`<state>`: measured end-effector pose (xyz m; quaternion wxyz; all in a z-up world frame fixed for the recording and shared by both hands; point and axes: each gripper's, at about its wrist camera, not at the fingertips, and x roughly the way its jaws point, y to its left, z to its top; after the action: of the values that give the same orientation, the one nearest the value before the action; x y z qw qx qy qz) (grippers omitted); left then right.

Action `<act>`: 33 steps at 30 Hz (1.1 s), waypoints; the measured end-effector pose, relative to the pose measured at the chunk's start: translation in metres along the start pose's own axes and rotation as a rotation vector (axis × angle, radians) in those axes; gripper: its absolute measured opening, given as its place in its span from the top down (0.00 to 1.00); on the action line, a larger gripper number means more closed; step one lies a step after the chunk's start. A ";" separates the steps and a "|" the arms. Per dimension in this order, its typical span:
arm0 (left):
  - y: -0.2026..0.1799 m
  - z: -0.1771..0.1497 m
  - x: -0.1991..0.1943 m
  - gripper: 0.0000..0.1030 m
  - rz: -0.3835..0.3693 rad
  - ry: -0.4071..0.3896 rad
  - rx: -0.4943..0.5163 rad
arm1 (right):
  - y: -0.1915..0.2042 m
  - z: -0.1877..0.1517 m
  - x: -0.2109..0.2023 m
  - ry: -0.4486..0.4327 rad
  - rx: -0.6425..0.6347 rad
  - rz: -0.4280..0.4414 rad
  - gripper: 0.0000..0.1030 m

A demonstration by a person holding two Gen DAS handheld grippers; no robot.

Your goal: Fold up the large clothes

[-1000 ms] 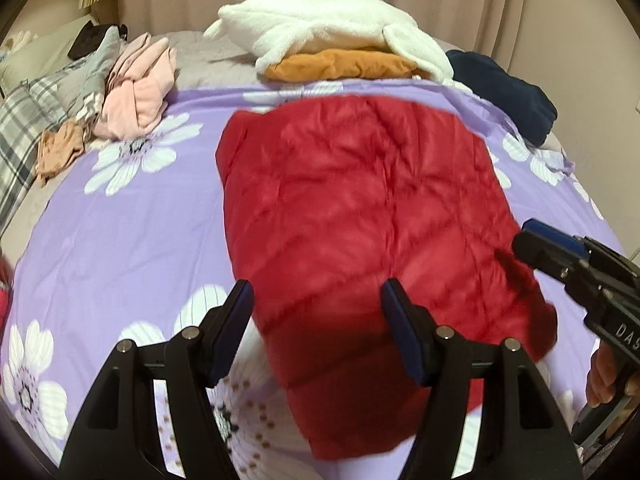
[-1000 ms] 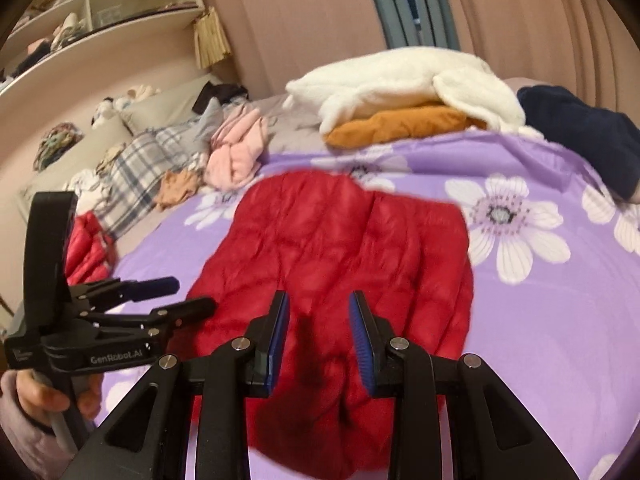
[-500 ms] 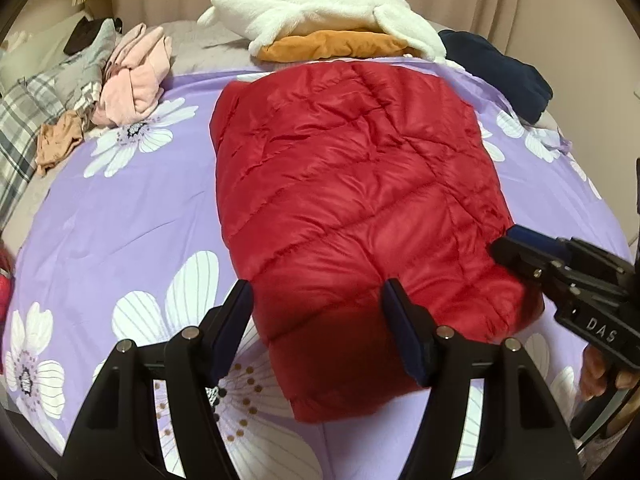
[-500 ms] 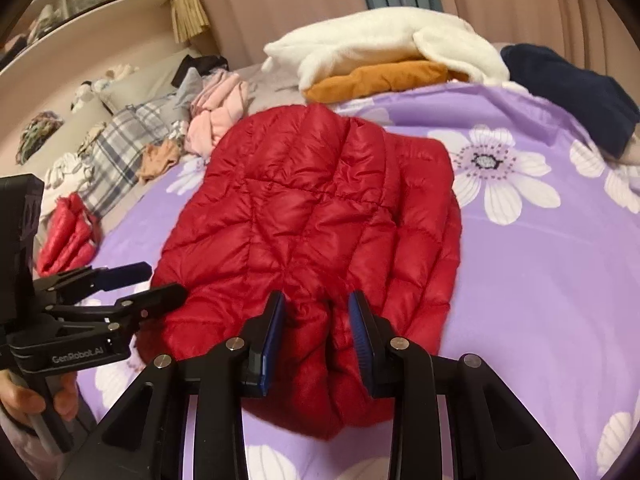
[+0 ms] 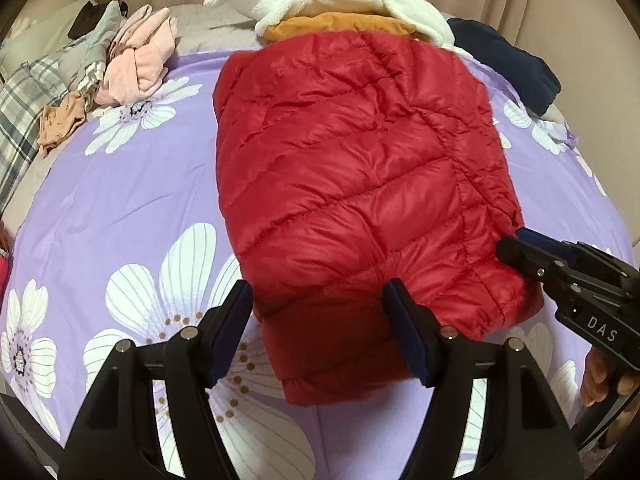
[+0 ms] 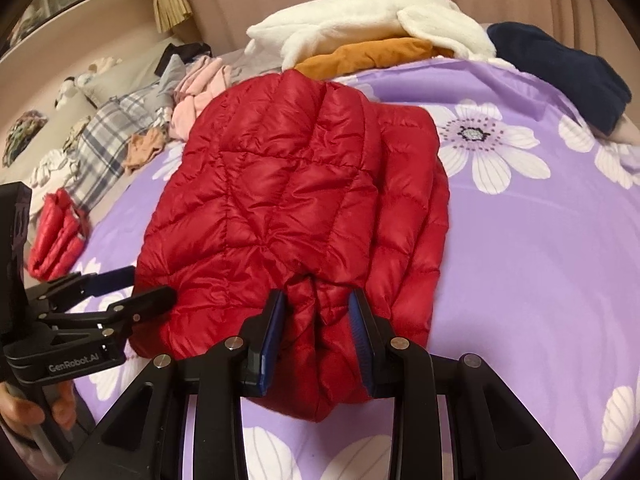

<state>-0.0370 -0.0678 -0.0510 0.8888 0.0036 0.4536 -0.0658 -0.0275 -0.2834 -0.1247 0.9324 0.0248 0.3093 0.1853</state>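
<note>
My right gripper (image 6: 318,336) pinches the puffy red quilted jacket (image 5: 360,176). My left gripper (image 5: 320,328) is wide open, holding nothing. The jacket lies on the purple flowered bedsheet (image 5: 120,200).

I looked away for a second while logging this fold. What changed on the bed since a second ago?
The red down jacket slid away toward the far clothes pile, its far edge now meeting the orange garment. The right hand-held gripper remains clamped on the near hem; the left hand-held gripper remains open. The pink clothes and navy garment stayed put.
</note>
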 end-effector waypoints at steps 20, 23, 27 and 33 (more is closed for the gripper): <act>-0.002 -0.008 -0.136 0.00 0.052 -0.131 -0.050 | 0.034 0.007 -0.123 -0.139 -0.005 -0.089 0.01; -0.001 -0.010 -0.150 0.00 0.032 -0.138 -0.076 | 0.037 0.004 -0.127 -0.146 -0.009 -0.078 0.01; -0.003 -0.016 -0.155 0.00 0.075 -0.146 -0.077 | 0.038 -0.002 -0.125 -0.147 -0.003 -0.070 0.01; -0.007 -0.026 -0.137 0.00 0.127 -0.097 -0.059 | 0.035 -0.009 -0.114 -0.105 0.034 -0.090 0.01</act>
<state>-0.1377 -0.0575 0.0444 0.9117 0.0033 0.4108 0.0041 -0.1289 -0.2923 -0.0612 0.9541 0.0363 0.2640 0.1367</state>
